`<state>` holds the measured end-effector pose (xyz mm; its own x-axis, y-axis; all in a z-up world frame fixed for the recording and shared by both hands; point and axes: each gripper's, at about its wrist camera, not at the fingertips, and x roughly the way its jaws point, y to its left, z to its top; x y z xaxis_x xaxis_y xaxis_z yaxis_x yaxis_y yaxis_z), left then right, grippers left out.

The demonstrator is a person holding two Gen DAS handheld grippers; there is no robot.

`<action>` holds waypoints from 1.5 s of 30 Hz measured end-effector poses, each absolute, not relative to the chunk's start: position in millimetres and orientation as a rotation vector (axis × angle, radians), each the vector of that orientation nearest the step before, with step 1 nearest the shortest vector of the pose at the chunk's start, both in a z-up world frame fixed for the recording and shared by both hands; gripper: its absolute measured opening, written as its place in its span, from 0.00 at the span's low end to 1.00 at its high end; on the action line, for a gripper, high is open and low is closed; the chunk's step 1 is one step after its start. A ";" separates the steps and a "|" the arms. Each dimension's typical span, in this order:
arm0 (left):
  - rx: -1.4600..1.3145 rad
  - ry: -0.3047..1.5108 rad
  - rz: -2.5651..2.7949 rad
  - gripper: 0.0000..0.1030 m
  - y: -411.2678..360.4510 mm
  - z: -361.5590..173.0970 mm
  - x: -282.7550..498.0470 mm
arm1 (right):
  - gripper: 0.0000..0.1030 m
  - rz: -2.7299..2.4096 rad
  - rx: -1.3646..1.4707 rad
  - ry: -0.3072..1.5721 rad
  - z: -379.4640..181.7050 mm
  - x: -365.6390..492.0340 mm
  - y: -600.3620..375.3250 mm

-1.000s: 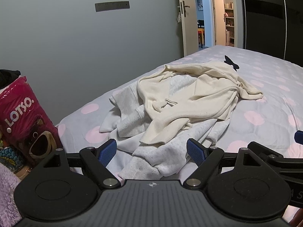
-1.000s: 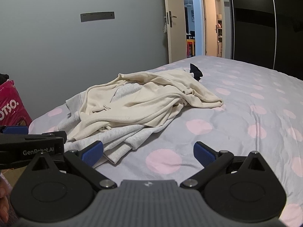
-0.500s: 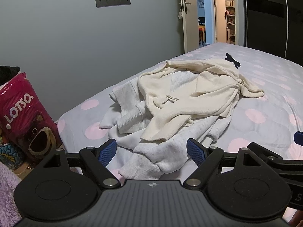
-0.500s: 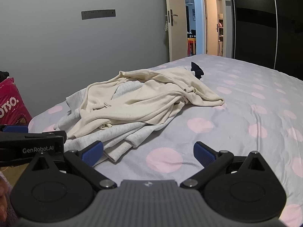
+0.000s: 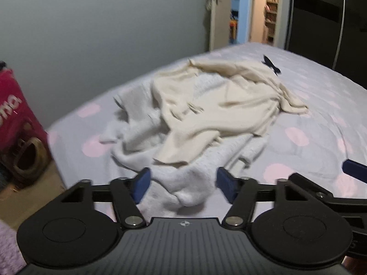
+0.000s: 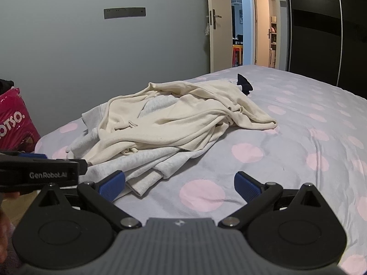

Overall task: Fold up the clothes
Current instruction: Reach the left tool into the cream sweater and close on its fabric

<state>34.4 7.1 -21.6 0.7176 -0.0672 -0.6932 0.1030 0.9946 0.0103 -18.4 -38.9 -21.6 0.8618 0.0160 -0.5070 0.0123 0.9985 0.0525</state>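
Behind, grey wall (image 6: 91,52) and open door (image 6: 214,34); below, polka-dot bed (image 6: 286,142), pink bag (image 6: 13,123) at far left. Left gripper (image 5: 182,184) spread wide and holding nothing, just before the pale grey garment (image 5: 190,188); over it, crumpled and unfolded, the cream hoodie (image 6: 174,119); right gripper (image 6: 180,183) also spread, empty, above bare sheet. Probably soft, light, limp cloth; best pinched at ribbed hem or cuff.

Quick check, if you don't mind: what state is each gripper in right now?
Left gripper: open, holding nothing, near the white garment.
Right gripper: open, holding nothing, over the bed.
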 end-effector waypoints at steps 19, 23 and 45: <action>0.252 0.789 -0.286 0.35 -35.4 -57.7 149.6 | 0.94 0.003 0.036 0.592 -49.1 9.9 -48.5; 0.219 0.765 -0.259 0.14 -32.4 -57.3 151.5 | 0.94 -0.017 0.034 0.596 -52.9 13.6 -50.3; 0.415 0.718 -0.684 0.10 -79.9 -1.0 -30.4 | 0.89 -0.090 0.610 0.619 -15.0 -34.0 -137.7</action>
<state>-30.4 -79.9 -1.0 0.5541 -0.4244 -0.7161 0.6948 0.7096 0.1171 -34.0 -137.7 -15.0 0.8166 0.0978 -0.5689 0.2561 0.8219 0.5088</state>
